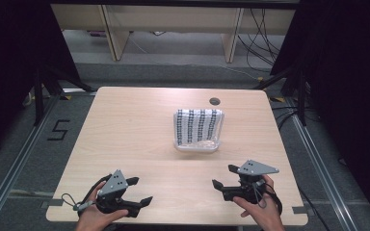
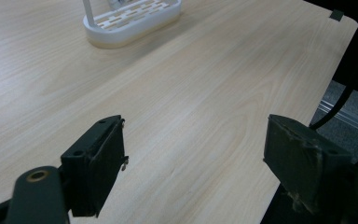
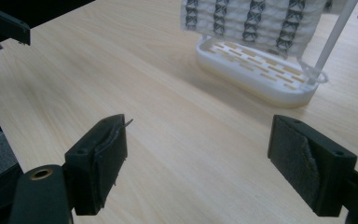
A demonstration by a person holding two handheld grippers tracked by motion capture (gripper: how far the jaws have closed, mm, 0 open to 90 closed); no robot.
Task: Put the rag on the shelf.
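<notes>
Both grippers rest low near the tabletop's (image 1: 125,125) near edge, and I hold them there with nothing between their fingers. The left gripper (image 1: 142,191) has its fingers (image 2: 95,163) spread wide over bare wood; the right gripper (image 1: 225,176) likewise shows its fingers (image 3: 98,161) spread wide, pads facing each other across an empty gap.

The thing I am working toward is the cloth (image 1: 197,126), white with dark patterned stripes, draped over a white rack (image 1: 196,145) that stands at the middle of the tabletop, well apart from both grippers. In the right gripper view the cloth (image 3: 251,21) hangs above the rack's slotted base (image 3: 256,70), beside a thin white upright post (image 3: 331,42); in the left gripper view I see the near end of that base (image 2: 130,23).

I judge the step in hand to be the approach. To do it well, I would carry the right gripper forward and up, keeping its fingers spread until they straddle a free hanging edge of the cloth, clear of the post and base. The rack looks light and may slide or tip if I pull sideways, so I would lift the cloth upward off its support. The left gripper could steady the base, pressing down on its rim.
</notes>
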